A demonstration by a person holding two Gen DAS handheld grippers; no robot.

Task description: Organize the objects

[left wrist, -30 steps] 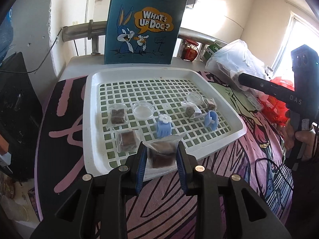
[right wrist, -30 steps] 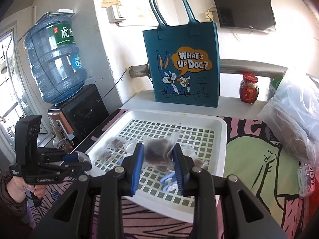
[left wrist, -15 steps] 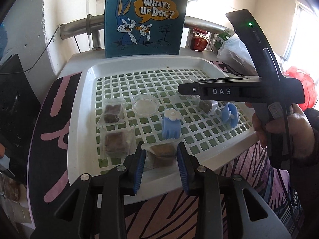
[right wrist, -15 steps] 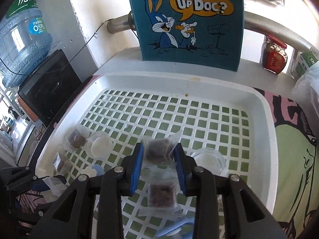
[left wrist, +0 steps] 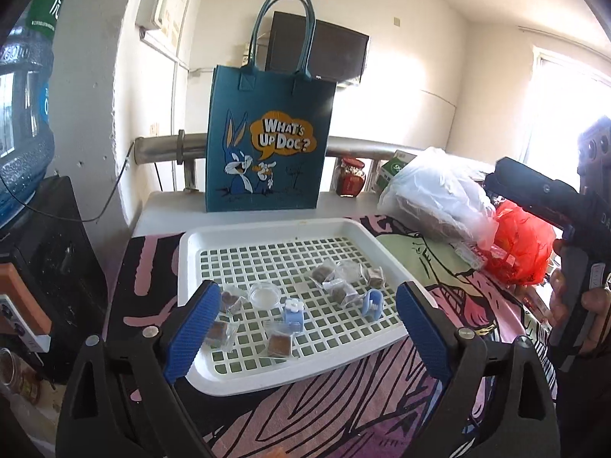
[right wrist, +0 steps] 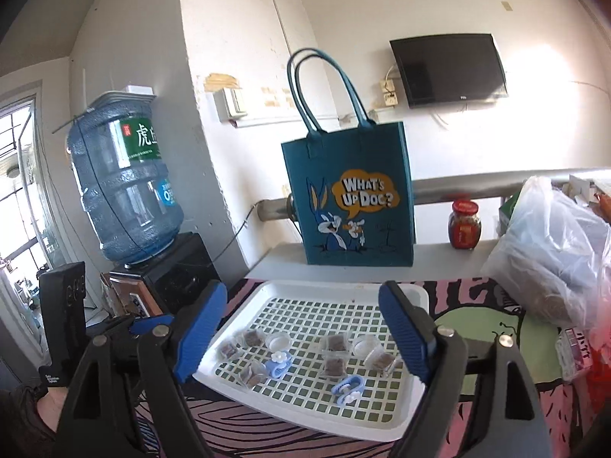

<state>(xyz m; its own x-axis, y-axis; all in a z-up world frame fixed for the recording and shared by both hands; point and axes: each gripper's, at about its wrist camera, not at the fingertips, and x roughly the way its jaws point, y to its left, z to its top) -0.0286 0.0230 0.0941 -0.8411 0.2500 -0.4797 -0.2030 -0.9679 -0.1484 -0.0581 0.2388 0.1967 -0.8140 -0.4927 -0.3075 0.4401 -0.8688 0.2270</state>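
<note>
**Operator:** Both tools hang spread wide with nothing between the pads; the left tool [left wrist: 301, 330] and the right tool [right wrist: 301, 337] have just been opening, and each is clear of the white tray [left wrist: 385, 253] on the table [left wrist: 343, 400].

**Colleague:** Why are the goods lying like that?

**Operator:** I'd judge they're being sorted into two like sets. On the left sit three brown packets [left wrist: 278, 344], a clear dish [left wrist: 263, 294] and an upright blue clip [left wrist: 294, 313]; on the right, more packets [left wrist: 341, 293] and a second clip [left wrist: 372, 303] on its side.

**Colleague:** Do the views differ?

**Operator:** My left view shows a hand [left wrist: 588, 307] gripping the right tool's handle beside a red bag [left wrist: 523, 246]. My right view shows the water jug [right wrist: 124, 187] in full, and a second dish [right wrist: 364, 345], I think, which is hard to make out from the left.
</note>
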